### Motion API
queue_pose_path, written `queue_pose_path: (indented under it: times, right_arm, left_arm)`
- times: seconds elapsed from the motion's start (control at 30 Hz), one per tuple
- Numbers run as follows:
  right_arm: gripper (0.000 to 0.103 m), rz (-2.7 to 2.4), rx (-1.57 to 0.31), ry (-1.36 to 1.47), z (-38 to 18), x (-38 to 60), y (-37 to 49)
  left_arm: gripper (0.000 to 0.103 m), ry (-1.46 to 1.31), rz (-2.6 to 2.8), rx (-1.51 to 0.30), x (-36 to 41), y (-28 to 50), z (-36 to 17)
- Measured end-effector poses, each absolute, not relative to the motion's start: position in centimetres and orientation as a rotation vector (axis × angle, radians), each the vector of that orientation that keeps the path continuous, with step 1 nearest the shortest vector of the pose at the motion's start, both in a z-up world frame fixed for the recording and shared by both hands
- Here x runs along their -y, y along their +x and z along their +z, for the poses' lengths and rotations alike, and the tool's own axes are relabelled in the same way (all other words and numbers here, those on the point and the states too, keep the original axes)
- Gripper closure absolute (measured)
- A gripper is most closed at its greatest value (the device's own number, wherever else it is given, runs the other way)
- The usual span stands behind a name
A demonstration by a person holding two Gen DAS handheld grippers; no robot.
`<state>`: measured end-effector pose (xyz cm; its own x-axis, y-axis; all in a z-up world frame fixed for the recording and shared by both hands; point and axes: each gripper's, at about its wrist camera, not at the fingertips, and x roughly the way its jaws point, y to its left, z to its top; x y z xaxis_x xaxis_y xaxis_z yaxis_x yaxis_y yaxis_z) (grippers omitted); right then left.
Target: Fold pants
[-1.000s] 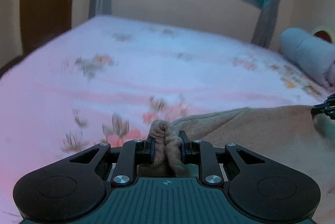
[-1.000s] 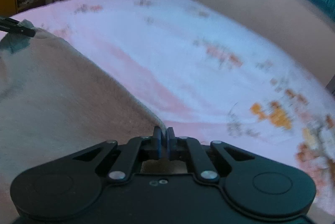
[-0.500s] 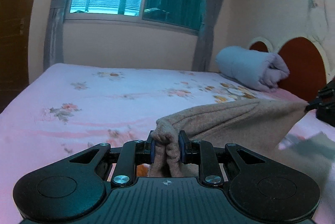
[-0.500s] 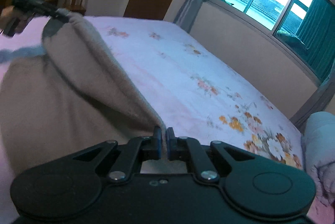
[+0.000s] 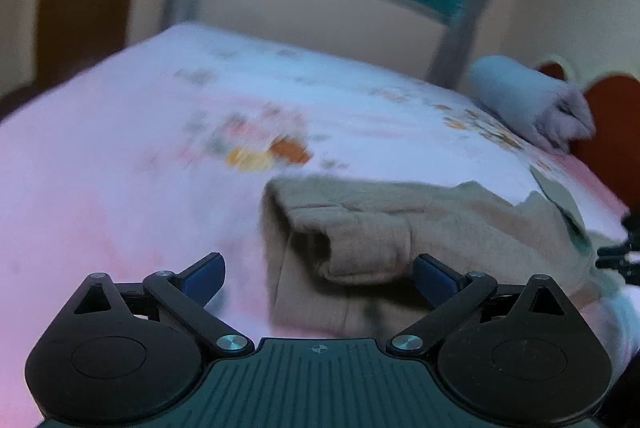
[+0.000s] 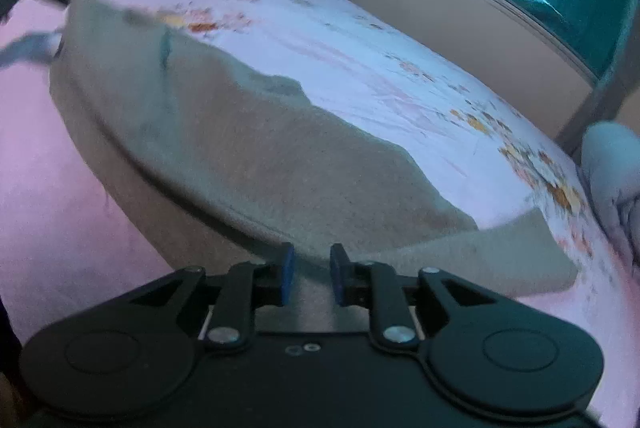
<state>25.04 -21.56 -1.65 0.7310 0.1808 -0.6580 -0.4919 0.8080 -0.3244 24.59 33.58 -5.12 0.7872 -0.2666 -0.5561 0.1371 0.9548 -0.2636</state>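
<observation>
The beige, fleecy pants (image 5: pixel 400 228) lie doubled over on the pink floral bedsheet (image 5: pixel 120 167), near the close edge of the bed, the upper layer set back so its far edge falls short of the lower one. The left gripper (image 5: pixel 318 274) hangs just above the near left end with its jaws spread wide and nothing between them. The right gripper (image 6: pixel 310 274) sits at the near right edge, jaws parted by a narrow gap; cloth lies under them, though blur makes contact hard to judge.

The likely trouble is a crooked fold: the layers look misaligned, and a jaw drawing back could snag the nap and drag the top layer askew.

The left view alone shows the bunched cuff end and the rolled pale blue blanket (image 5: pixel 528 103) far right; the right view alone shows the lower layer sticking out to the right.
</observation>
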Motion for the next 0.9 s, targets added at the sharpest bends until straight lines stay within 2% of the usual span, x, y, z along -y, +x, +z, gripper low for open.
queue_pose_path:
  times: [0.13, 0.2, 0.23, 0.27, 0.43, 0.53, 0.77, 0.87, 0.9]
  right_arm:
    - [0.093, 0.361, -0.634, -0.4, -1.1, 21.9, 24.1]
    - [0.093, 0.349, -0.629, -0.354, -1.1, 22.5, 23.9]
    - [0.093, 0.339, -0.624, -0.334, -1.2, 22.8, 23.1]
    - [0.093, 0.331, -0.623, -0.317, -1.2, 23.1, 22.8]
    - [0.093, 0.291, -0.624, -0.272, -1.6, 24.5, 20.7]
    - [0.092, 0.244, -0.639, -0.219, -2.0, 25.2, 20.1]
    - [0.089, 0.171, -0.635, -0.015, -2.3, 26.4, 20.1]
    - [0.069, 0.147, -0.659, 0.183, -2.5, 27.3, 21.4]
    - [0.057, 0.139, -0.672, 0.265, -2.7, 27.7, 22.1]
  left_arm:
    - [0.006, -0.457, -0.206, -0.619, -34.3, 22.0, -5.6]
    - [0.015, -0.573, -0.212, -0.62, -34.0, 21.4, -6.2]
    - [0.026, -0.613, -0.203, -0.636, -33.5, 21.2, -6.7]
    - [0.032, -0.642, -0.191, -0.654, -33.1, 21.2, -7.3]
    - [0.041, -0.737, -0.148, -0.702, -30.8, 22.5, -9.2]
    - [0.076, -0.732, -0.079, -0.716, -29.9, 23.5, -8.9]
    - [0.079, -0.731, -0.052, -0.652, -29.2, 22.8, -7.7]
    - [0.079, -0.724, -0.059, -0.64, -29.2, 22.7, -7.1]
    - [0.079, -0.725, -0.065, -0.637, -29.2, 22.7, -6.9]
